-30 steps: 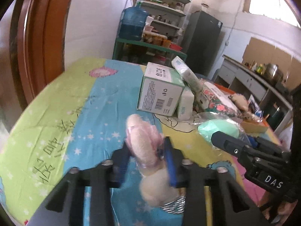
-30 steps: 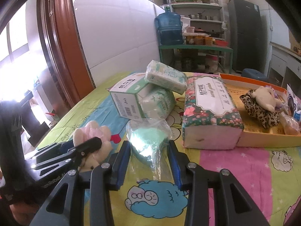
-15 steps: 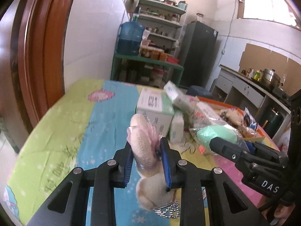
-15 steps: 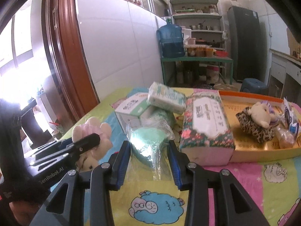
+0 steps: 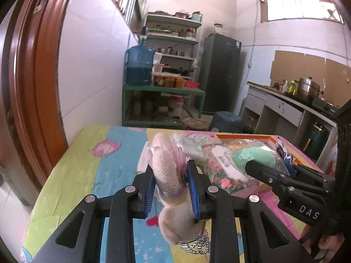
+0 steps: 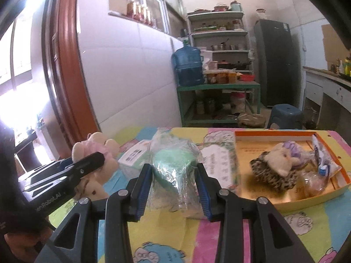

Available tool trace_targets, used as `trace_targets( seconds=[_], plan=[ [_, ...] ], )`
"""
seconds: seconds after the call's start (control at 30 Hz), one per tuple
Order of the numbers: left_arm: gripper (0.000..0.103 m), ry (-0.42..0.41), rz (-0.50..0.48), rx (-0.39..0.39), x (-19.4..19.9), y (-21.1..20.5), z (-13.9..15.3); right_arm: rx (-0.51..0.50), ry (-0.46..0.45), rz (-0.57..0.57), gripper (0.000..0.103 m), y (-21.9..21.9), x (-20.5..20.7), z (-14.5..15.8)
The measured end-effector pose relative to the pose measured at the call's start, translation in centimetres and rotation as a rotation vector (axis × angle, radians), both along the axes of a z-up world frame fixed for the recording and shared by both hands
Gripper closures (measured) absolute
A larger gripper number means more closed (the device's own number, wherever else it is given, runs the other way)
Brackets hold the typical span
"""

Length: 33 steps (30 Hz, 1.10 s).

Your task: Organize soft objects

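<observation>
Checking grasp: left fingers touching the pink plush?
Touching. Left wrist view shows both blue-padded fingers of the left gripper pressed against the pink plush.

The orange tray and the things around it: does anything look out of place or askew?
Mostly no. In the orange tray, the cream plush lies tipped on a leopard-print cushion, beside loose snack packets. The tissue boxes sit outside the tray in a loose heap. Nothing looks spilled or damaged.

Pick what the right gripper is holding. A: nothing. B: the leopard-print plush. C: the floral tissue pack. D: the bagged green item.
D: the right gripper has its blue pads closed on the bagged green item, lifted above the table.
</observation>
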<state>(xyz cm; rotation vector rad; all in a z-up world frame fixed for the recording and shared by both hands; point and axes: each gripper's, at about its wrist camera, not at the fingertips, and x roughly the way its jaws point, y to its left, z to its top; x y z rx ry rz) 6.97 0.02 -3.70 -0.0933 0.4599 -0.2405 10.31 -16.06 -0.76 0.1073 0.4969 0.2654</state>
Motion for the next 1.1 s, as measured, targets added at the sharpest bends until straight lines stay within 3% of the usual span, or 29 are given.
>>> trace_targets(
  seconds=[0.4,1.1],
  plan=[
    [0.075,-0.034,-0.025,0.017,1.7,-3.2,2.3,0.02,-0.021,-0.106,0.062,-5.2,0.8,1.0],
    [0.075,-0.044,-0.146,0.01,4.8,-11.1,3.3,0.068,-0.04,-0.241,0.062,-13.1,0.5,1.0]
  ],
)
